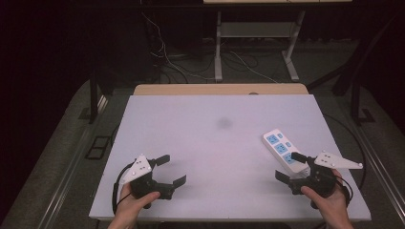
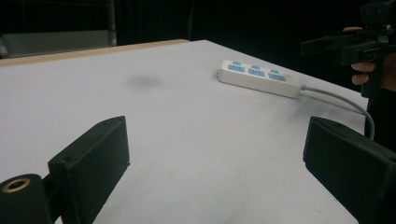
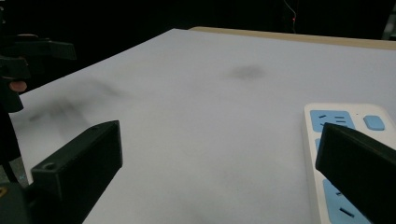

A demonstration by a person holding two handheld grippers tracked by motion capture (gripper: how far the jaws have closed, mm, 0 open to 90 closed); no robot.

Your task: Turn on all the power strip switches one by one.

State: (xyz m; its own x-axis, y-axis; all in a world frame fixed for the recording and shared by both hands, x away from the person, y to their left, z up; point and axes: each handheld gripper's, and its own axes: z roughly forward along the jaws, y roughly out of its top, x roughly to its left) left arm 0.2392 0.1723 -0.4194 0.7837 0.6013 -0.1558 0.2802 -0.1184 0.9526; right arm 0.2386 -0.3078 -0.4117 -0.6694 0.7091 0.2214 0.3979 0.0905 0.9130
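A white power strip [image 1: 282,149] with blue sockets lies near the right edge of the white table [image 1: 210,143]. My right gripper [image 1: 291,166] stands open at the front right, its far jaw over the strip's near end. The right gripper view has the strip [image 3: 327,140] running under the right jaw. My left gripper [image 1: 171,169] is held open at the front left, nothing between its jaws. From the left gripper view the strip [image 2: 258,77] lies across the table with its grey cable [image 2: 336,100] trailing right, and the right gripper [image 2: 341,46] hovers beyond it.
A faint dark smudge [image 1: 223,123] marks the table's middle. A wooden edge [image 1: 219,89] runs along the far side. Beyond it are desk legs [image 1: 218,52] and loose cables [image 1: 165,52] on a dark floor.
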